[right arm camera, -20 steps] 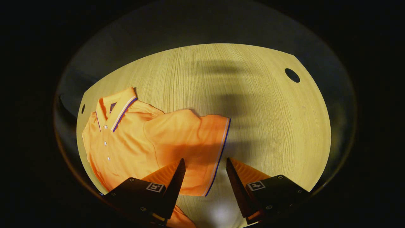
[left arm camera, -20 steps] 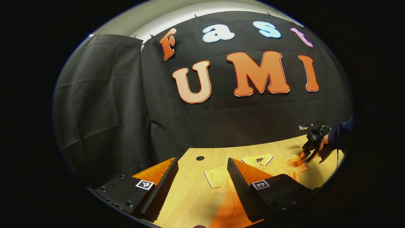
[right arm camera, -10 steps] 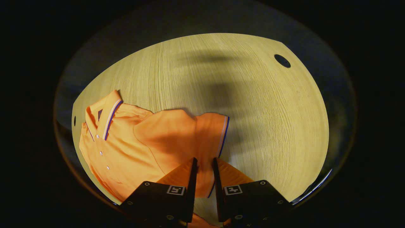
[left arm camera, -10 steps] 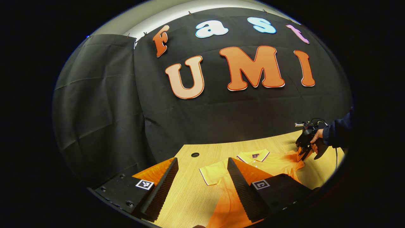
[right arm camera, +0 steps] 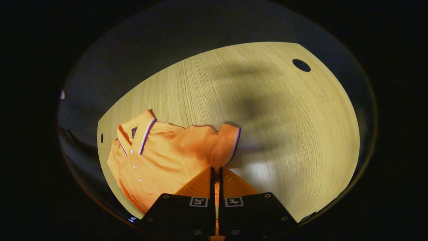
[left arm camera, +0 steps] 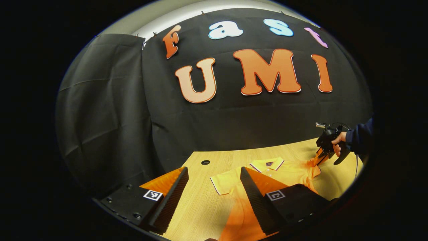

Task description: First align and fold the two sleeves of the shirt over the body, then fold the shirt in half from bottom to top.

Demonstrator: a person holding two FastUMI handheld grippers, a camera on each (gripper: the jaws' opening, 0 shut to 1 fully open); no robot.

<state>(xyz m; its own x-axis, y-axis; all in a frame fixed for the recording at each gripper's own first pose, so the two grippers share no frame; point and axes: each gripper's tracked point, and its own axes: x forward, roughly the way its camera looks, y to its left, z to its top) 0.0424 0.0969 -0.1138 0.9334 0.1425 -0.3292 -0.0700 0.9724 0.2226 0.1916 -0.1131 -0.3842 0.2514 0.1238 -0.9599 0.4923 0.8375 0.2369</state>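
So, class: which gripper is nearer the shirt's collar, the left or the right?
Right. The right gripper is pinching a sleeve near the collar; the left gripper hangs open, farther back.

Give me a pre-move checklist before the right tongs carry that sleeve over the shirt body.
1. Right tongs clamped on the right sleeve: ok, fingers closed with cloth between them.
2. Sleeve lifted off the table: ok; in the left gripper view it rises to the tongs.
3. Shirt body flat for landing: not ok, wrinkles near the shoulder.
4. Left tongs free: ok, open above the table.
5. Left sleeve folded: not ok, spread out flat.
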